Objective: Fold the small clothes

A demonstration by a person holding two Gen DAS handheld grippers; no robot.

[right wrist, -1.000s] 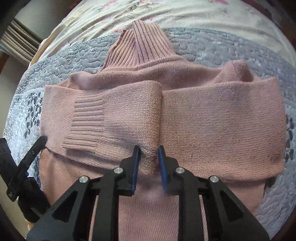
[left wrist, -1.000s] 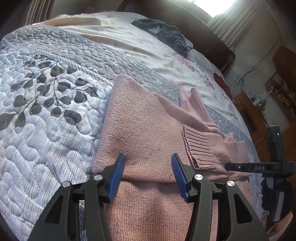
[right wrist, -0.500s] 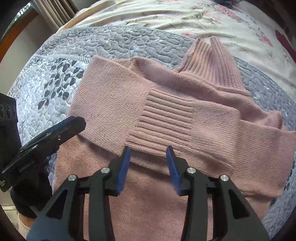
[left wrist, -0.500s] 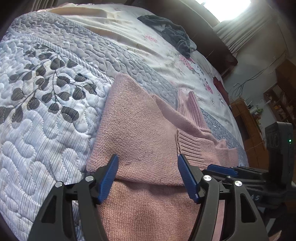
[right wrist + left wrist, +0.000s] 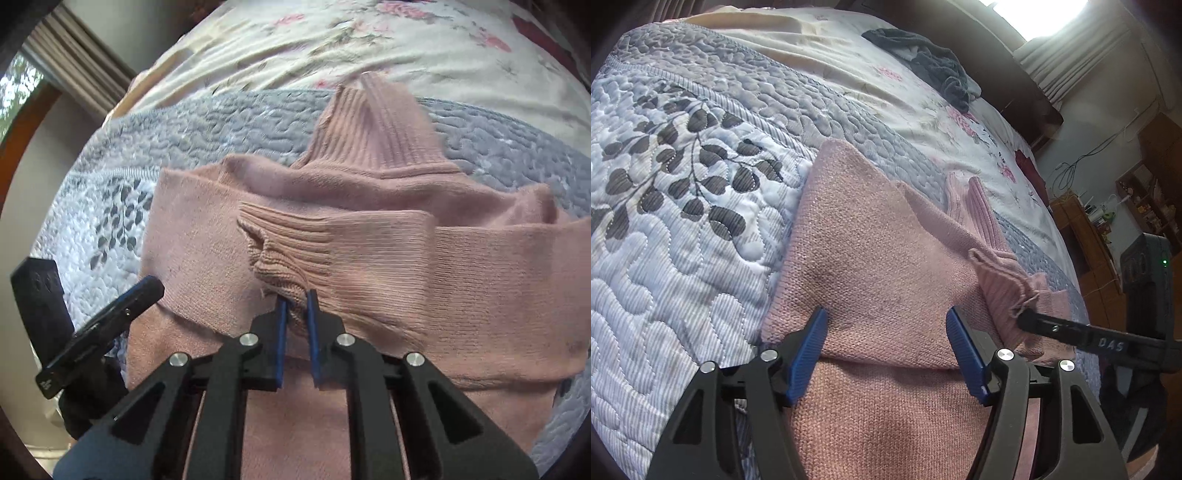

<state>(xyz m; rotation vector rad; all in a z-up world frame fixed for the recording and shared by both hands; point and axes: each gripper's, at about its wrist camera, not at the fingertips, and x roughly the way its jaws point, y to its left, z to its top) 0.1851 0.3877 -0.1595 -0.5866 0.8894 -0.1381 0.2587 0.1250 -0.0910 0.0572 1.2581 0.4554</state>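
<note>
A pink knit sweater point(image 5: 871, 258) lies on the quilted bed with both sleeves folded across its chest and its ribbed collar point(image 5: 376, 129) pointing away. My left gripper point(image 5: 886, 332) stands open over the folded left sleeve, blue pads on either side of it. My right gripper point(image 5: 295, 299) is shut on the ribbed sleeve cuff point(image 5: 284, 254), which bunches and lifts at the pinch. In the left wrist view the right gripper's black fingertip point(image 5: 1034, 321) holds that cuff point(image 5: 1004, 288).
The sweater rests on a grey-blue quilt with a leaf pattern point(image 5: 676, 177). Beyond it lies a floral sheet point(image 5: 905, 96) with a dark grey garment point(image 5: 923, 55) near the headboard. Wooden furniture and cables point(image 5: 1108, 206) stand at the right.
My right gripper opened, shifted left along the sleeve and shut on the ribbed cuff, lifting it slightly. My left gripper stayed open over the left sleeve and drew a little closer.
</note>
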